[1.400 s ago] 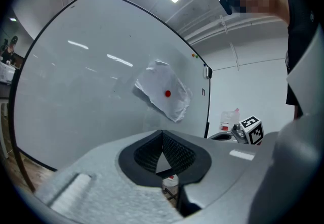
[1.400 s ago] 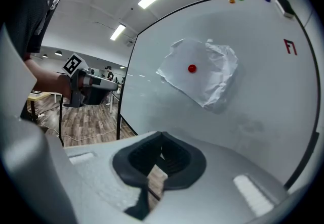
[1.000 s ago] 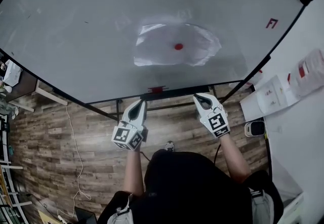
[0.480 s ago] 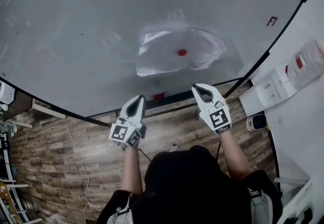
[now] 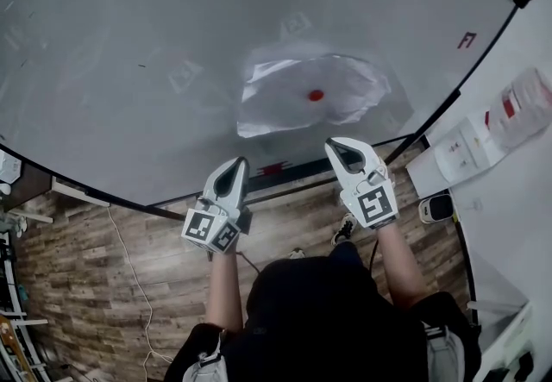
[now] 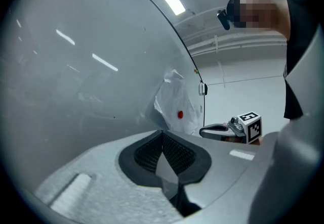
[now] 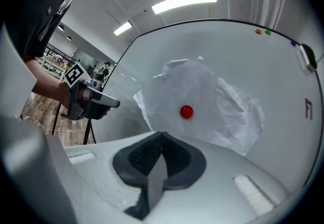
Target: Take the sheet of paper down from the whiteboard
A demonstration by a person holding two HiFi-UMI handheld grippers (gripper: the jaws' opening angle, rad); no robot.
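— What are you holding?

— Nothing. My left gripper [image 5: 235, 166] and right gripper [image 5: 335, 146] each have their ribbed black pads pressed together with nothing between them. They are raised side by side at the board's lower edge (wood-plank floor [image 5: 103, 277] underneath).

— Where's the paper?

— The sheet of paper [image 5: 276, 91] hangs on the whiteboard [image 5: 129, 70], just past the right gripper's tips and touching neither gripper. It's white and crumpled, with its edges lifting, and a small round red magnet [image 5: 316, 96] pins it at the middle.

— And the board?

— Glossy, pale and dark-framed, with ceiling lights reflected in it.
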